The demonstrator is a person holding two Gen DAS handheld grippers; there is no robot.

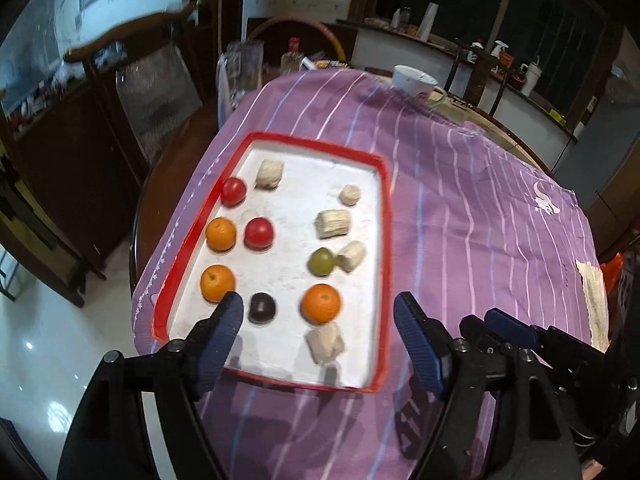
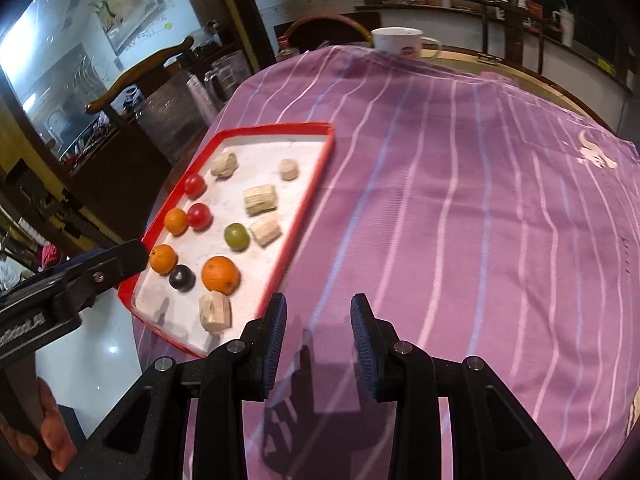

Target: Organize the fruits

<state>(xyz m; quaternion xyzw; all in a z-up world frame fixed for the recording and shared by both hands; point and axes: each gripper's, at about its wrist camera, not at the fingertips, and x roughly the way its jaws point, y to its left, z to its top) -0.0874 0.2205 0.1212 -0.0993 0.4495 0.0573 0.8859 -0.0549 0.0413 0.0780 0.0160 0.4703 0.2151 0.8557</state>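
A red-rimmed white tray (image 1: pixel 385 220) (image 2: pixel 309 200) lies on the left of a purple striped cloth (image 1: pixel 460 208). In it lie three oranges (image 1: pixel 321 303), two red fruits (image 1: pixel 259 233), a green fruit (image 1: pixel 321 261), a dark round fruit (image 1: pixel 262 308) and several beige chunks (image 1: pixel 333 224). My left gripper (image 1: pixel 320 322) hangs open above the tray's near end, and nothing is between its fingers. My right gripper (image 2: pixel 319 320) hovers over bare cloth just right of the tray's near corner. Its jaws stand a little apart and hold nothing.
A white mug (image 2: pixel 396 42) stands at the far edge of the table. A clear pitcher (image 1: pixel 240 72) and a wooden chair (image 1: pixel 132 40) are beyond the tray's far left. The table drops off to the floor left of the tray. The cloth lies bare to the right.
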